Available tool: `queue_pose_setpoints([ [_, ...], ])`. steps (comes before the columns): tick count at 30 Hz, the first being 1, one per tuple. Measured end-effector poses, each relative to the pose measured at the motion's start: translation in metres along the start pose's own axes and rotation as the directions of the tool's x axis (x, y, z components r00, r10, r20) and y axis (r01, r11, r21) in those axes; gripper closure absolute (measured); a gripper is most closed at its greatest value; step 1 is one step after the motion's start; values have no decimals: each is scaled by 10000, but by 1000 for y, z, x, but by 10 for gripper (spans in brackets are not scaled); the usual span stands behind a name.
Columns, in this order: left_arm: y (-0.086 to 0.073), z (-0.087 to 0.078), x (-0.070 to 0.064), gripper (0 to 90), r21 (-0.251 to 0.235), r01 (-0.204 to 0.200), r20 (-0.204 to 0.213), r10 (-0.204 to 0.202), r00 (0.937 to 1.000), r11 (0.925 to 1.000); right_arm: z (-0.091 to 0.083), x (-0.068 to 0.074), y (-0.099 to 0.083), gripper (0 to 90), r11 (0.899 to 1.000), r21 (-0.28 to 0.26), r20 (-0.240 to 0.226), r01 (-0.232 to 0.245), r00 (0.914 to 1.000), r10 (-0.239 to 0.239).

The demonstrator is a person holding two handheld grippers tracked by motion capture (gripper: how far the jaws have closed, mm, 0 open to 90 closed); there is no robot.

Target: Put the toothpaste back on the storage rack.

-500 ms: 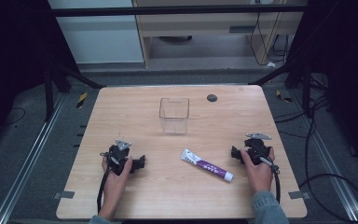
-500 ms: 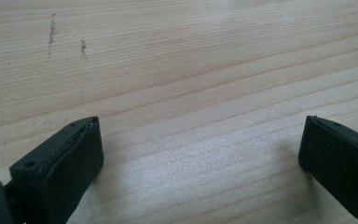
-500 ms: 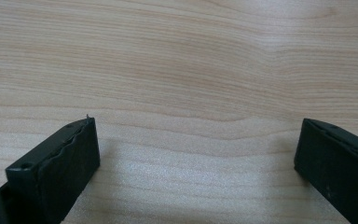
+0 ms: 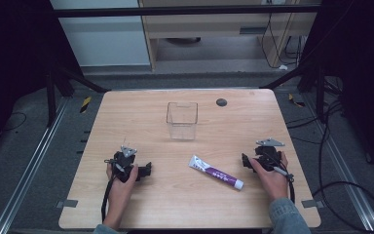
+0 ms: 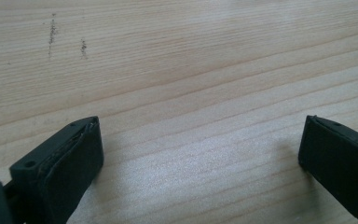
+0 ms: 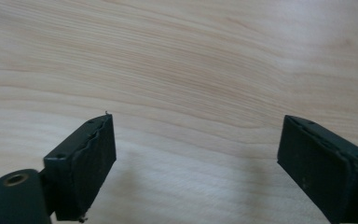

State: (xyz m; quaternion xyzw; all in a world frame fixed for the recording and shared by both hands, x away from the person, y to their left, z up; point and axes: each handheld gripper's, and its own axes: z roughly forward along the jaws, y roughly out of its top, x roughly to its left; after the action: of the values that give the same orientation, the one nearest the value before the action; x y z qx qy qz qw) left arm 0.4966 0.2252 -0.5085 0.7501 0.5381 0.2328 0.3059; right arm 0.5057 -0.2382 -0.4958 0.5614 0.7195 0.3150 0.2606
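White and purple, the toothpaste tube (image 4: 216, 172) lies flat on the pale wooden bench (image 4: 141, 112), slanted so that its wide crimped end points up toward the left and its small white cap sits lower, toward the right. A purple band with tiny lettering, too small to read, runs along most of its body. It rests in the front half of the bench, between the two hands and nearer the right one, touching neither. The left hand-held gripper (image 4: 146, 170) sits on the wood at the front left, its jaws spread wide apart with only bare grain between them in the left gripper view. The right hand-held gripper (image 4: 245, 161) rests at the front right, just beside the tube's cap end, likewise released, with nothing between its jaws. Behind the tube, near the middle of the bench, stands a clear, square-sided container (image 4: 181, 120), upright, and a small dark disc (image 4: 221, 102) lies farther back.
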Motion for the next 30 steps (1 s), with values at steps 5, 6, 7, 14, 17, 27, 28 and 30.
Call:
queue_pose_setpoints([
  [5,0,0,0,0,-9,0,3,0,10000,10000,-31,23,8,173,9958,-351,-759,845,9933,-869],
  [6,-1,-1,0,0,-8,-5,8,5,10000,10000,-37,28,10,181,9941,-351,-911,1028,9902,-1057],
  [7,-1,-1,1,0,-8,-24,30,24,10000,10000,-47,39,14,219,9890,-322,-1303,1442,9805,-1472],
  [14,-1,-1,0,0,-6,-21,25,21,10000,10000,-54,73,19,323,9623,199,-2169,2714,9407,-2609],
  [17,-1,-1,0,0,3,-11,9,11,10000,10000,-49,89,22,365,9469,349,-2642,3196,9167,-2997],
  [27,-1,-1,0,0,-7,-18,16,18,10000,10000,-33,125,26,466,9018,894,-3277,4229,8675,-3743],
  [28,-1,-1,0,0,-4,-21,17,21,10000,10000,-31,127,26,471,8996,981,-3298,4255,8668,-3740],
  [30,-1,-1,0,0,-2,-21,18,21,10000,10000,-27,132,27,473,8939,1042,-3358,4359,8615,-3809],
])
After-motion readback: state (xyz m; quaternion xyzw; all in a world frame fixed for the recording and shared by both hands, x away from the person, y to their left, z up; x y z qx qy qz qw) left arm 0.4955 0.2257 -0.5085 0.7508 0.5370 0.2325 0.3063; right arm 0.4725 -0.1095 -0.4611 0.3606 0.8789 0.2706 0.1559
